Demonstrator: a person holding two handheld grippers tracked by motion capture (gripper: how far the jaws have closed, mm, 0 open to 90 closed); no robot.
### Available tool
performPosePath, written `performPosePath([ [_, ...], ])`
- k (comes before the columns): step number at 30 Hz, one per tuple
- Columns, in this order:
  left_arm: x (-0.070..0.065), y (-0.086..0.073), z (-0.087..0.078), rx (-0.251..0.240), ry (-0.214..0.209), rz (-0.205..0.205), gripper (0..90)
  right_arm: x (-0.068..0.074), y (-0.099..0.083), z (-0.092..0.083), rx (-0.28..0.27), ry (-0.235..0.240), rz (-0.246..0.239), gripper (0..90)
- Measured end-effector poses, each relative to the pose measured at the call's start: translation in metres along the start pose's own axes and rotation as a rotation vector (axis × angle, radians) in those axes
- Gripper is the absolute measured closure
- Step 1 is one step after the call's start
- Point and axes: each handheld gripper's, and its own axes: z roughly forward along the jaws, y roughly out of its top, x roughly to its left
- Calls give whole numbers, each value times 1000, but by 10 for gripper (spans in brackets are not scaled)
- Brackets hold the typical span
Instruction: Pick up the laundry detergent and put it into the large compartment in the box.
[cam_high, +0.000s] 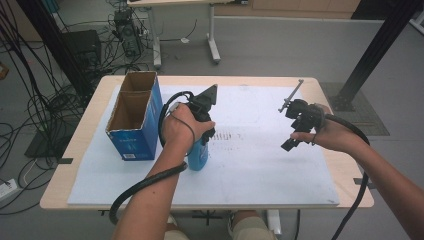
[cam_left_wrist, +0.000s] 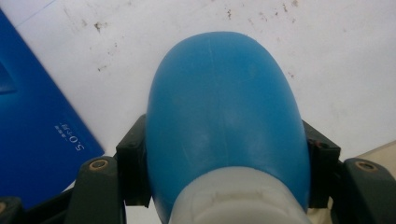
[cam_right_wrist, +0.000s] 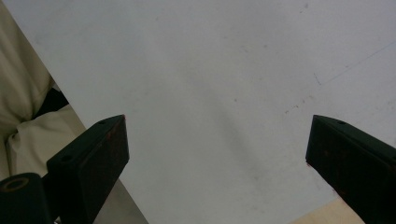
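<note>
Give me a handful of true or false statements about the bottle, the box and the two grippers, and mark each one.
1. The left gripper is shut on the blue bottle. True.
2. The right gripper holds a cup. False: its jaws stand open with nothing between them.
3. The blue box is open at the top. True.
4. The bottle lies inside the box. False: it is outside, to the right of the box in the high view, over the white mat.
5. The bottle is red. False: blue.

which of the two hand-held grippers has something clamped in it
The left hand-held gripper: its jaws press a blue bottle. The right hand-held gripper stands open, empty.
</note>
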Motion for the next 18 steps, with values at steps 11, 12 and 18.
performPosePath([
  [11, -1, 1, 0, 4, 2, 5, 364, 0, 0, 1, 1, 3, 1, 58],
  [12, -1, 1, 0, 4, 2, 5, 364, 0, 0, 1, 0, 3, 1, 58],
  [18, -1, 1, 0, 6, 3, 5, 364, -1, -1, 1, 0, 3, 5, 58],
])
